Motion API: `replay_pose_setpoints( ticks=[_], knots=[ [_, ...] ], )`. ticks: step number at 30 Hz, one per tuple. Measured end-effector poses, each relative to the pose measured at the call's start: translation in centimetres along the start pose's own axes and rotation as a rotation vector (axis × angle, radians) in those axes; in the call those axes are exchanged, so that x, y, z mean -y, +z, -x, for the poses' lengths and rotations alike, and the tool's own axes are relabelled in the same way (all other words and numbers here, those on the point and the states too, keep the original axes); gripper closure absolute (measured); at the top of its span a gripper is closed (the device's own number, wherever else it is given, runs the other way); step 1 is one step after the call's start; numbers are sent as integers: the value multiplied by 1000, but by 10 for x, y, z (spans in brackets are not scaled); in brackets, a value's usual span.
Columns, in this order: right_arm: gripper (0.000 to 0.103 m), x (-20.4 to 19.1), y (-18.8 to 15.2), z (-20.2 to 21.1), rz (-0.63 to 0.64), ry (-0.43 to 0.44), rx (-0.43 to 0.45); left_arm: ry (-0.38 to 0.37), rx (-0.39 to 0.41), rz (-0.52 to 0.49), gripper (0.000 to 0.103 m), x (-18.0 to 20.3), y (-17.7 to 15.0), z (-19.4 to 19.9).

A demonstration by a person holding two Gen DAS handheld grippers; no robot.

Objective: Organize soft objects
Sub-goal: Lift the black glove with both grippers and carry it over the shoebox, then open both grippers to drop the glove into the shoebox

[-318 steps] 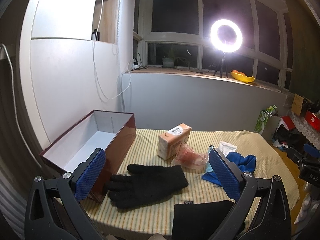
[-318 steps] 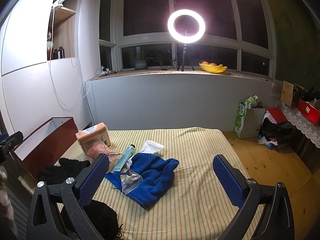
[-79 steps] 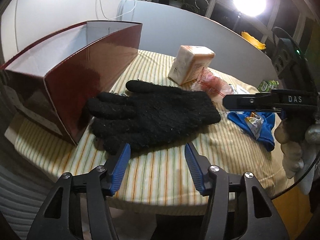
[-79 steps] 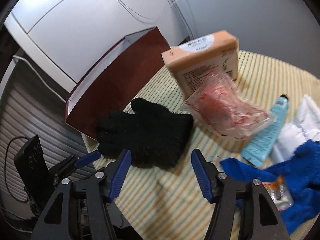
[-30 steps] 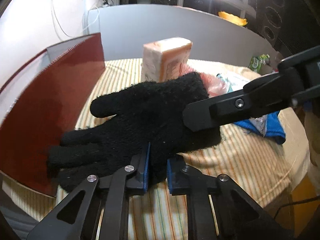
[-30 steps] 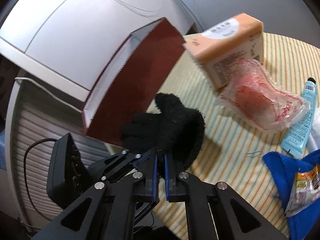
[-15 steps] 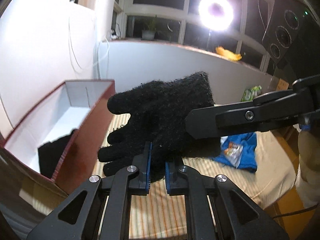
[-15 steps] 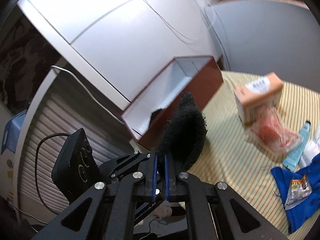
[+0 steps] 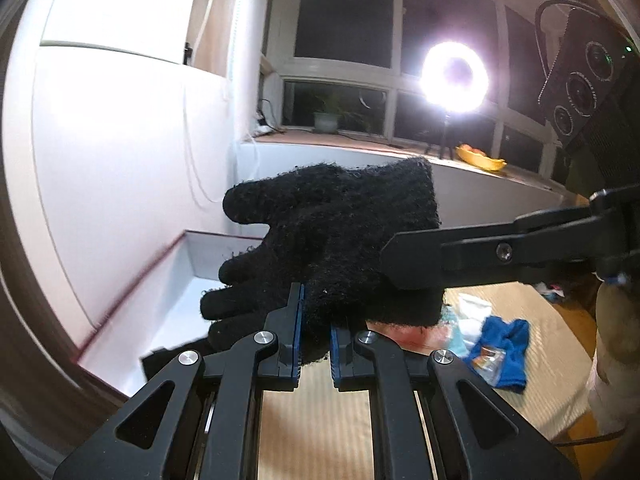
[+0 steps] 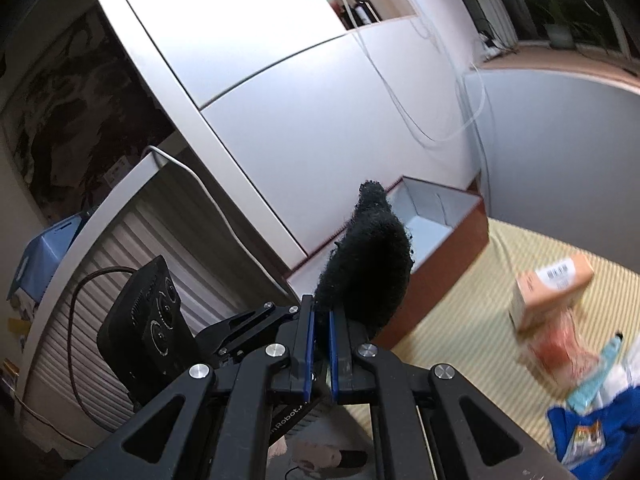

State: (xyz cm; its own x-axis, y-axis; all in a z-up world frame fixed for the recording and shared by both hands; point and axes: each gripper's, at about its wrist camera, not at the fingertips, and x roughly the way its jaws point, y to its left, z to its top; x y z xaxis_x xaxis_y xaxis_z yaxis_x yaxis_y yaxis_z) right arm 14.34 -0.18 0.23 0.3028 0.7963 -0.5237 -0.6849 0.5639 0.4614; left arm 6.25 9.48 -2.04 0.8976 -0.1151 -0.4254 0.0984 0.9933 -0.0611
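Both tongs are clamped on one black glove (image 9: 332,240): the left gripper (image 9: 316,336) has its blue pads pinched hard on the near edge, and the right gripper (image 10: 320,340) is just as tightly closed on the glove's cuff end, its arm reaching in from the right of the left wrist view. Between them the glove is held clear of the striped bed (image 9: 316,420), its fingers pointing left and hanging over the near right part of the open box (image 9: 176,300), a red-sided carton with a white inside that sits at the left edge of the bed, against the white wall. Something dark already lies in the box's near end (what it is I cannot tell). By my reading the step in hand is the carry, with the drop not yet made. Next, I judge, the glove wants bringing further left so it hangs wholly above the white floor of the box, then lowering before both pairs of pads let go together, or one end will drape over the red wall. A blue cloth (image 9: 504,344) still waits on the bed to the right.
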Motion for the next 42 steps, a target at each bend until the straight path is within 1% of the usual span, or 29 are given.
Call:
replay_pose_setpoints(
  ticks=[5, 10, 14, 18, 24, 30, 31, 32, 34, 35, 36, 37, 38, 39, 40, 42],
  knots=[
    [97, -3, 23, -23, 10, 2, 0, 46, -16, -4, 94, -22, 13, -11],
    [97, 5, 40, -50, 6, -1, -12, 110, -42, -21, 94, -37, 22, -31],
    [97, 17, 54, -75, 1, -6, -28, 149, -75, -35, 94, -46, 28, -49],
    [97, 33, 66, -98, -23, -24, -45, 173, -127, -31, 94, -59, 31, -75],
    [97, 56, 75, -132, -45, -67, -76, 217, -202, -38, 94, -68, 29, -111],
    [97, 76, 82, -154, -77, -78, -99, 254, -249, -28, 94, -75, 28, -132],
    [97, 77, 83, -156, -78, -79, -101, 260, -255, -26, 94, -77, 29, -135],
    [94, 78, 83, -158, -77, -82, -104, 266, -264, -27, 94, -78, 29, -138],
    [93, 79, 84, -161, -72, -100, -101, 283, -278, -26, 90, -79, 28, -140],
    [89, 80, 85, -162, -71, -104, -104, 293, -282, -20, 90, -81, 30, -145],
    [77, 81, 85, -163, -75, -106, -110, 307, -290, -11, 88, -83, 31, -148],
    [69, 82, 85, -163, -80, -110, -111, 317, -289, -3, 82, -86, 29, -145],
    [56, 83, 85, -161, -86, -116, -103, 330, -288, 4, 72, -89, 28, -144],
    [51, 84, 85, -159, -87, -122, -94, 341, -283, 7, 67, -90, 28, -142],
    [51, 85, 85, -156, -87, -132, -85, 348, -274, 8, 61, -91, 28, -140],
    [51, 89, 84, -152, -95, -132, -81, 354, -260, 1, 59, -90, 29, -135]
  ],
)
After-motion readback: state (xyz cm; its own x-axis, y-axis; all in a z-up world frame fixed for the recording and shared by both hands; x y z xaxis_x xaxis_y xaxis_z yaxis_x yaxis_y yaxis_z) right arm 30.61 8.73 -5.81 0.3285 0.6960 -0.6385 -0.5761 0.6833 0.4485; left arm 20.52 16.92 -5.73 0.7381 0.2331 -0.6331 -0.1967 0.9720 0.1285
